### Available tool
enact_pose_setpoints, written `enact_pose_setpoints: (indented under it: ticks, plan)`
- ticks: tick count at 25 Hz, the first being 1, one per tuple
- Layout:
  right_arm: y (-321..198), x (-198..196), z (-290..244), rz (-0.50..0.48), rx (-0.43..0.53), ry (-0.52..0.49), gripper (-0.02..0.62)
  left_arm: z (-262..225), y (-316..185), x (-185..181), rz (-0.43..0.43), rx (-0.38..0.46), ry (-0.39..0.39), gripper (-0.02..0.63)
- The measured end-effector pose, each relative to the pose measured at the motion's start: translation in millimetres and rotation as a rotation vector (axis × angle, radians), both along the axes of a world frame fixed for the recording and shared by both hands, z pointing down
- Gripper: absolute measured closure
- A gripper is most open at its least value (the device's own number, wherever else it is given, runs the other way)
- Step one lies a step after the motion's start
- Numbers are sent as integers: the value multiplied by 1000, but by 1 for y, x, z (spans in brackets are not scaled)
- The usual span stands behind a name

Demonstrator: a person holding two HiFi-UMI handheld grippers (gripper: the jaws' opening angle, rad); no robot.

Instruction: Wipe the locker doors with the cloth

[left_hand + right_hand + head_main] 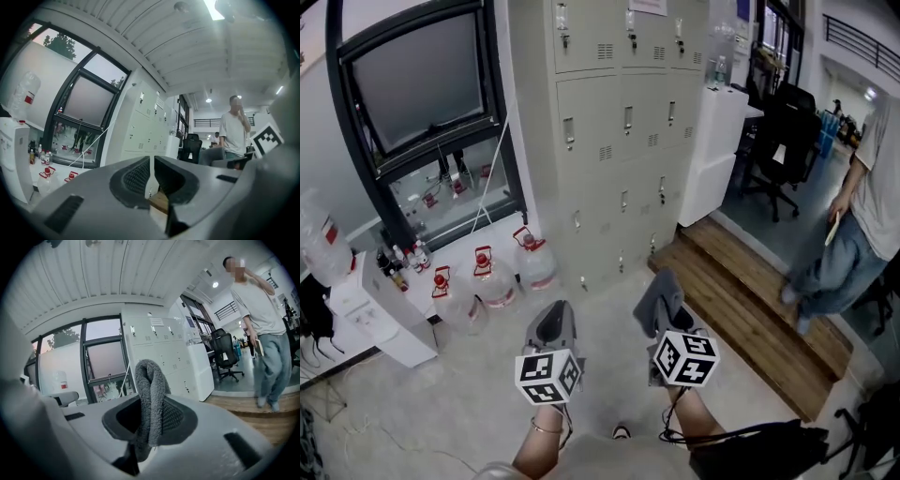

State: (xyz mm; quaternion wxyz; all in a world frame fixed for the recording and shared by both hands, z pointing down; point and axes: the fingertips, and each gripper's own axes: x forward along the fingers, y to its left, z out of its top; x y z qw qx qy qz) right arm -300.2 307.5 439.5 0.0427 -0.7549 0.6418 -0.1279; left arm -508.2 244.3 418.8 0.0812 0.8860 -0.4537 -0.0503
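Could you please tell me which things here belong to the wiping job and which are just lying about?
Job: grey cloth, right gripper holding it, locker doors.
Lying about: water jugs, office chair, wooden step, bystander.

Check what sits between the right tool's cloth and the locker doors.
Only bare floor, seen in the head view: the cloth in the right tool hangs short of the locker doors. The water jugs sit off left, wooden step right.
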Motion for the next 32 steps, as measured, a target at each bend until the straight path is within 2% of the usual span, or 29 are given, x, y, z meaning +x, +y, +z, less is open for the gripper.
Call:
enact_pose_setpoints:
  ticks: [9, 22, 32]
  plan:
    - [-80, 84, 5, -6, -15, -13, 531, -3, -79, 73, -18, 9, -10, 575]
    - [-157, 165, 36, 21, -60, -57, 531, 18, -173, 155, 18, -18, -20, 575]
    - [-276, 259, 37, -4, -73, -35, 531, 27, -302, 257, 31, -39, 11, 575]
